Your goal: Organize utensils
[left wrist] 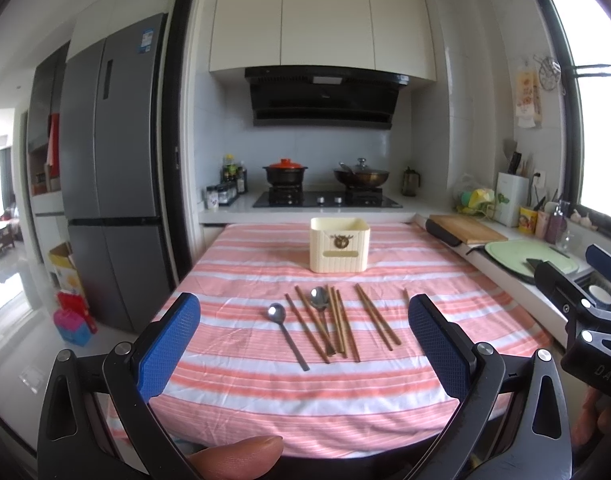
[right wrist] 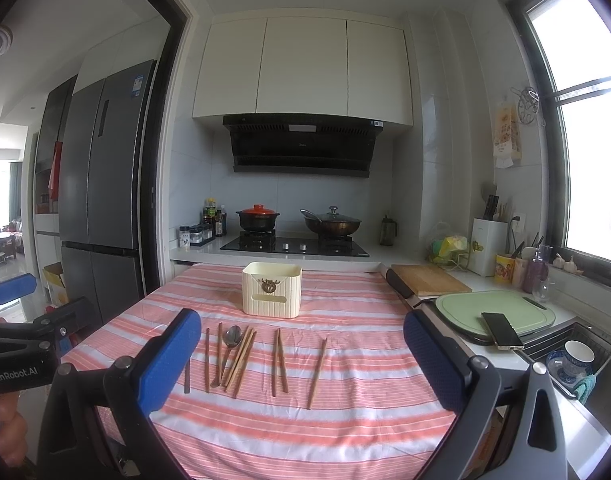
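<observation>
Pink-and-white striped cloth [left wrist: 305,392] covered a kitchen table, and on it lay the utensils, all loose and none yet put away. Toward the far edge stood a cream holder box [left wrist: 339,245], upright and open at the top; its inside could not be seen well, but it looked empty.

Nearer the viewer, wooden chopsticks [left wrist: 379,322] lay roughly side by side, pointing toward the box. Among them were two metal spoons. One spoon [left wrist: 287,334] lay apart at the left of the row, and a second spoon [left wrist: 320,312] rested across a cluster of chopsticks in the middle. One pair of chopsticks lay a little apart on the right, and a single chopstick [right wrist: 316,372] lay farther right again.

Both tools hung above the near edge of the table, well short of the utensils. The left gripper [left wrist: 304,344] had its blue pads spread wide and held nothing. The right gripper [right wrist: 301,356] was likewise spread wide and empty.

By these views the sorting had not begun: every spoon and chopstick remained to be gathered and stood in the box.
</observation>
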Demonstrator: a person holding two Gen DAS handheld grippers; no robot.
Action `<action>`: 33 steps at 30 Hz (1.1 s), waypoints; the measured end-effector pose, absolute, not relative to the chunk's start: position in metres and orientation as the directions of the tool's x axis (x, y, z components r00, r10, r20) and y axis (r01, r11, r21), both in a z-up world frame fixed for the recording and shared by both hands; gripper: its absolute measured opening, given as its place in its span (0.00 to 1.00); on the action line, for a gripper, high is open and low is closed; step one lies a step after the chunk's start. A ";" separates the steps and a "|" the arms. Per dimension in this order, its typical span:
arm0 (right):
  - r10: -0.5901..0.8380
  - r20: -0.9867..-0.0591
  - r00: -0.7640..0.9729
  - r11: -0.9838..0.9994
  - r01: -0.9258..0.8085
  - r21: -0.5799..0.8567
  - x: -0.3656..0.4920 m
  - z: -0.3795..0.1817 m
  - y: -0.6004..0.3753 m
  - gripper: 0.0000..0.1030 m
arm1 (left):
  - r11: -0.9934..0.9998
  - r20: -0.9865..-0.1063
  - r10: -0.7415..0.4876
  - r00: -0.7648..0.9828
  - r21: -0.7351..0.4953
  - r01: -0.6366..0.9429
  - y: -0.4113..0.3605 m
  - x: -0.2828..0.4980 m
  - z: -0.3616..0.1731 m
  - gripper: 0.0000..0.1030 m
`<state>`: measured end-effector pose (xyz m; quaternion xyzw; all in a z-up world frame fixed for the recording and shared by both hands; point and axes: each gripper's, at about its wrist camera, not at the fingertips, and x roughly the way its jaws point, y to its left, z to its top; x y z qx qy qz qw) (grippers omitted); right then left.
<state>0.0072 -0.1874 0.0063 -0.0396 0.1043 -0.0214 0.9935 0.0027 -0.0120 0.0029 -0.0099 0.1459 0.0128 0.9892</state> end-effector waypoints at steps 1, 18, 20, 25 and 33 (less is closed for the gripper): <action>-0.050 -0.206 0.977 0.996 0.033 -0.082 0.007 0.006 -0.188 1.00 | 0.999 -0.289 0.020 0.957 -0.018 -0.026 -0.011 0.004 0.003 1.00; -0.079 -0.235 0.969 0.996 0.066 -0.060 0.032 0.009 -0.210 1.00 | 0.996 -0.513 0.083 0.854 0.078 -0.050 -0.014 0.084 -0.051 1.00; -0.088 -0.249 0.964 0.996 0.077 -0.054 0.042 0.006 -0.215 1.00 | 0.996 -0.547 0.083 0.833 0.055 -0.063 -0.007 0.096 -0.057 1.00; -0.106 -0.281 0.954 0.994 0.095 -0.054 0.072 -0.005 -0.230 1.00 | 0.992 -0.642 0.103 0.760 0.013 -0.123 0.012 0.133 -0.076 1.00; -0.077 -0.572 0.816 0.997 0.072 -0.032 0.159 -0.067 -0.261 1.00 | 0.988 -0.784 0.058 0.618 -0.041 -0.146 0.033 0.208 -0.112 1.00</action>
